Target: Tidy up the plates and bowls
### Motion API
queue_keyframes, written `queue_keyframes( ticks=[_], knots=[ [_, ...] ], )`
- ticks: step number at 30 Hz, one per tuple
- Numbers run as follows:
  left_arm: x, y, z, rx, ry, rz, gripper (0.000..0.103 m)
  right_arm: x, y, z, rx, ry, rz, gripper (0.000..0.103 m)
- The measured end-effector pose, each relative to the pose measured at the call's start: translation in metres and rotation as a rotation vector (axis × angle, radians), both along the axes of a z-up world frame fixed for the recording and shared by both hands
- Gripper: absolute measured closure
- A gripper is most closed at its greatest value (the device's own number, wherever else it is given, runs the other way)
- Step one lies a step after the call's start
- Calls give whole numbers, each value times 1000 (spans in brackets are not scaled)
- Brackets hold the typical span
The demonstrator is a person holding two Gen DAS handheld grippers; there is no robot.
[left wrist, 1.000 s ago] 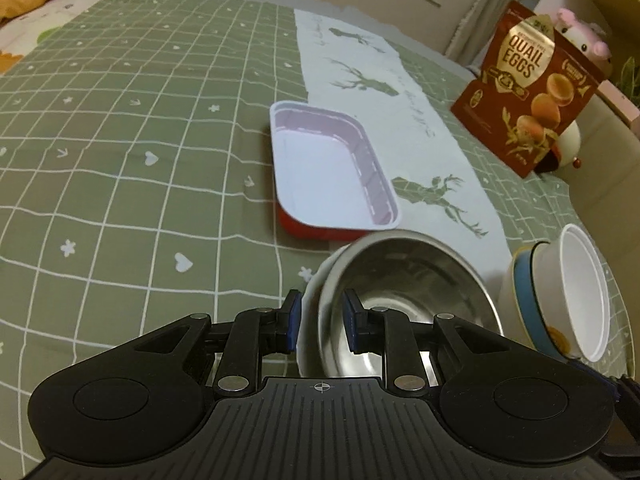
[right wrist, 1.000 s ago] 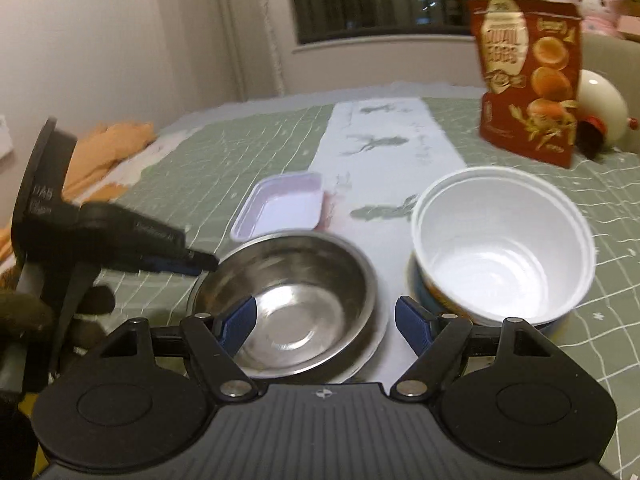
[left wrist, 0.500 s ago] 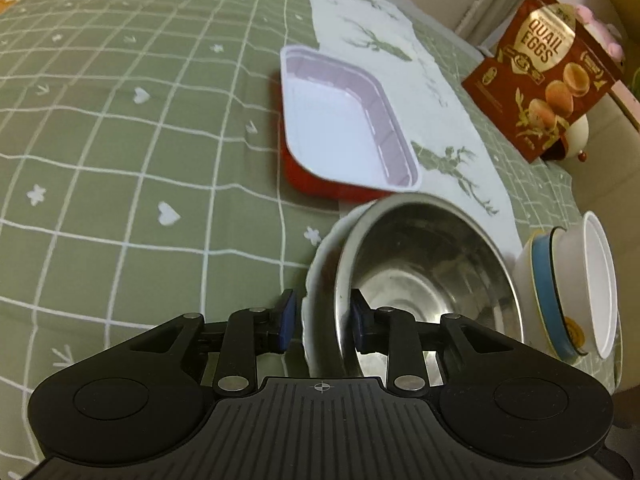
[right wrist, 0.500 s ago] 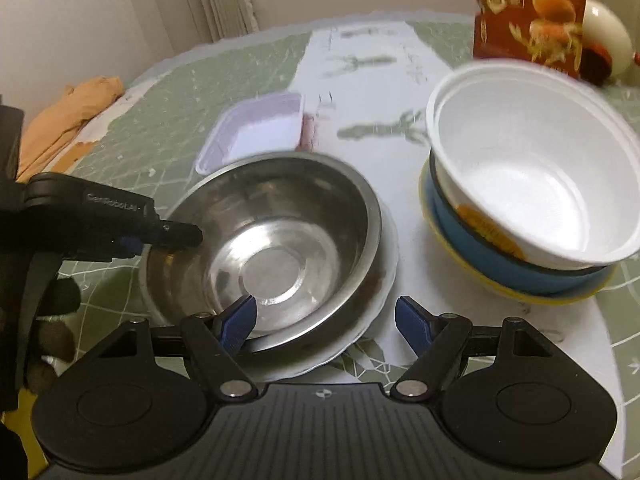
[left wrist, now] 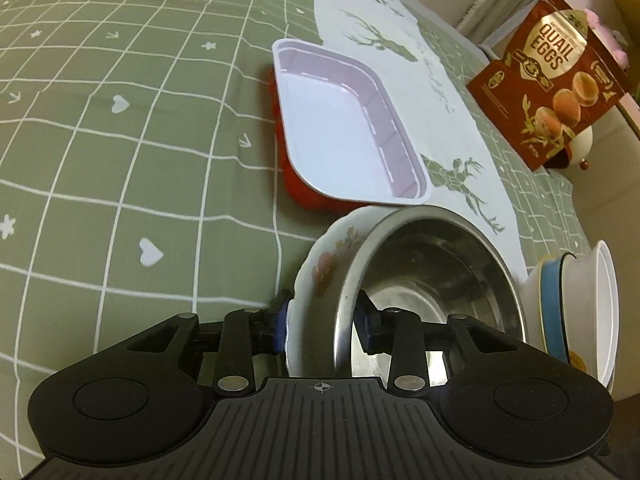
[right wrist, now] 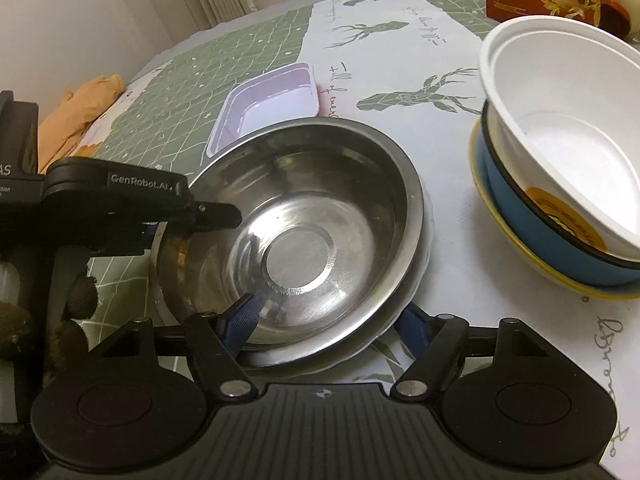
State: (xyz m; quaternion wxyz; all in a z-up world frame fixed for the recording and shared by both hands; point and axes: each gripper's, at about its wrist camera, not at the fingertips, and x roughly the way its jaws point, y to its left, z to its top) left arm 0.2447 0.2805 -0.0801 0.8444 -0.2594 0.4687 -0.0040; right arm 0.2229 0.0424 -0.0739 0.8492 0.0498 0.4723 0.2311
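A steel bowl (left wrist: 432,280) (right wrist: 304,216) sits on a white floral plate (left wrist: 320,272) (right wrist: 420,256). My left gripper (left wrist: 322,322) is shut on the near rims of the plate and the bowl together, and it shows at the left in the right wrist view (right wrist: 216,216). My right gripper (right wrist: 328,320) is open, one finger inside the bowl and one outside the plate's rim. A white bowl (right wrist: 560,120) is stacked in a blue bowl (right wrist: 532,216) on a yellow plate (right wrist: 560,280) to the right.
A pink-white rectangular tray (left wrist: 340,128) (right wrist: 268,100) lies on something red (left wrist: 300,188) behind the bowl. A quail egg bag (left wrist: 552,76) stands at the back right. An orange cloth (right wrist: 80,116) lies far left. The green checked tablecloth (left wrist: 120,140) has a white deer runner (right wrist: 400,40).
The right gripper moved forward and down, so its fingers now straddle the near rim of the steel bowl and plate. The left gripper kept its hold on the rims.
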Motion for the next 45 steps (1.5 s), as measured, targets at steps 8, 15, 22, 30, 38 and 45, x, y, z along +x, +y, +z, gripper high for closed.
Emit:
queue_keyframes(
  ticks=[8,15,22,30,38,45],
  knots=[
    [-11,2,6,-6,-14,43,70,2,-10,2,25,11,4,28],
    [-37,1,52,53,-149,137,71,-25,-32,28,14,-132,38,28],
    [-31,-46,99,24,-294,77,71,-59,-71,74,13,-452,71,28],
    [-6,-145,120,102,-307,-172,71,-38,-156,97,-6,-593,-176,26],
    [29,-204,101,175,-221,-261,71,3,-224,62,24,-407,-325,26],
    [45,-211,77,246,-129,-226,71,26,-226,31,122,-278,-280,26]
  ],
)
